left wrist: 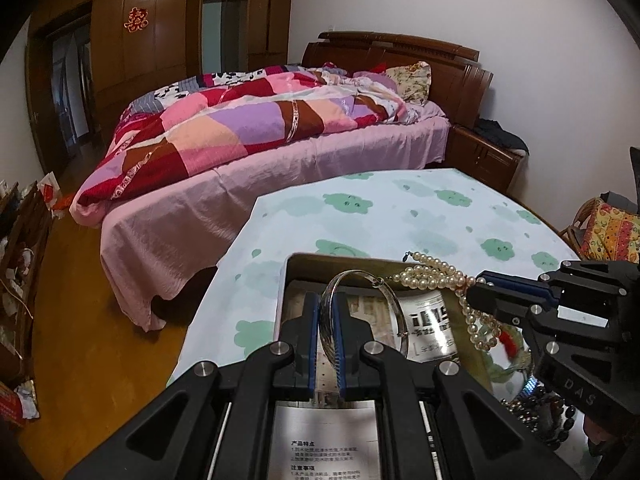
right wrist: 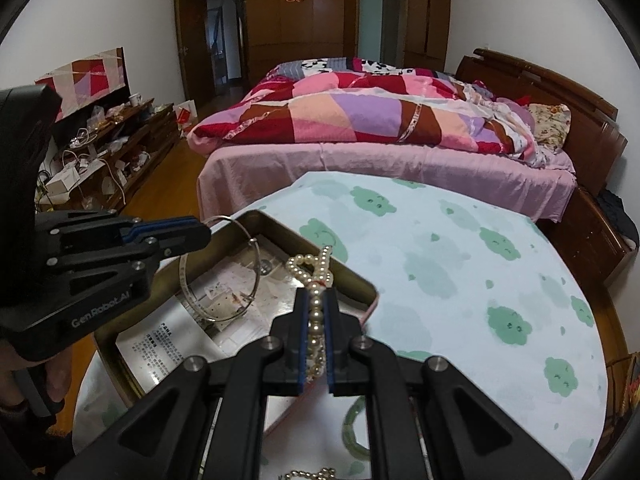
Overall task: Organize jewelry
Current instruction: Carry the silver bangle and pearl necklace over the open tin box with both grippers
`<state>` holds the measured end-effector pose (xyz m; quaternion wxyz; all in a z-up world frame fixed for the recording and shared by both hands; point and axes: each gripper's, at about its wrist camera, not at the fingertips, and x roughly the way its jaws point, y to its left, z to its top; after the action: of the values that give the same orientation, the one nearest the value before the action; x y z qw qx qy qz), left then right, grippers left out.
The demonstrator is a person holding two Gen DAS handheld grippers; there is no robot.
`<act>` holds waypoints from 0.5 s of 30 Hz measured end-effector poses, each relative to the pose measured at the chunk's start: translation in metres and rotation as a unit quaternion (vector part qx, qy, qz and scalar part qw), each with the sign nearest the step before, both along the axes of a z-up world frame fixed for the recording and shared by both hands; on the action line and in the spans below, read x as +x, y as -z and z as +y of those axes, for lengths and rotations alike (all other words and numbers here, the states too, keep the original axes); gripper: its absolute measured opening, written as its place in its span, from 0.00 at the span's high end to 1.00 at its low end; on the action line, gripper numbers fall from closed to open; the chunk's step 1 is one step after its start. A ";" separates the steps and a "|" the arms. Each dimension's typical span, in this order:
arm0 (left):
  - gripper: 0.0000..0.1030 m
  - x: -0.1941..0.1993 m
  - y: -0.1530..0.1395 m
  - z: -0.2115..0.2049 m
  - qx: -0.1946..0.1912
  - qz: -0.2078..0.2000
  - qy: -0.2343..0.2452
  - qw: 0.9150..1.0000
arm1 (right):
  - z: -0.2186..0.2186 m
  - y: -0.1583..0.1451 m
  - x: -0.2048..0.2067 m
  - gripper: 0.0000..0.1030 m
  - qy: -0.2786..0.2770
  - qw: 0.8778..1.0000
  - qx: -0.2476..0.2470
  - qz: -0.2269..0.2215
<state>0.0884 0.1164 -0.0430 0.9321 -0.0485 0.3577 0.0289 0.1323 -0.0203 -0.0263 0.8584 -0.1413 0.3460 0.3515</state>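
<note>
My left gripper (left wrist: 327, 300) is shut on a silver bangle (left wrist: 394, 308), which it holds upright over an open metal tin (left wrist: 296, 258) lined with printed paper. From the right wrist view, the left gripper (right wrist: 204, 232) comes in from the left, and the bangle (right wrist: 182, 276) hangs from it into the tin (right wrist: 352, 276). My right gripper (right wrist: 316, 300) is shut on a pearl necklace (right wrist: 308, 268). The necklace's loop droops over the tin's near rim. In the left wrist view, the right gripper (left wrist: 476, 288) holds the pearls (left wrist: 432, 274) at the tin's right side.
A green jade bangle (right wrist: 352, 424) and dark bead bracelets (left wrist: 552, 412) lie by the tin. The round table has a cloud-print cloth (right wrist: 460, 280). A bed (right wrist: 380, 120) with a patchwork quilt stands beyond it. A cluttered low cabinet (right wrist: 100, 152) lines the left wall.
</note>
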 end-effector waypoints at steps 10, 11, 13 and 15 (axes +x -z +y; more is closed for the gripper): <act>0.94 0.004 0.014 0.007 0.003 0.021 -0.004 1.000 | 0.013 0.020 -0.001 0.92 -0.005 1.000 -0.019 0.012; 0.94 0.005 0.016 0.008 0.003 0.023 -0.004 1.000 | 0.013 0.021 -0.001 0.92 -0.005 1.000 -0.020 0.014; 0.94 0.007 0.018 0.008 0.005 0.027 -0.005 1.000 | 0.013 0.024 0.000 0.92 -0.003 1.000 -0.023 0.016; 0.94 0.008 0.021 0.008 0.006 0.031 -0.005 0.999 | 0.012 0.027 0.001 0.92 0.000 0.999 -0.025 0.020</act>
<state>0.0964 0.1244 -0.0637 0.9205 -0.0442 0.3864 0.0371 0.1334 -0.0080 -0.0534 0.8477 -0.1557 0.3714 0.3453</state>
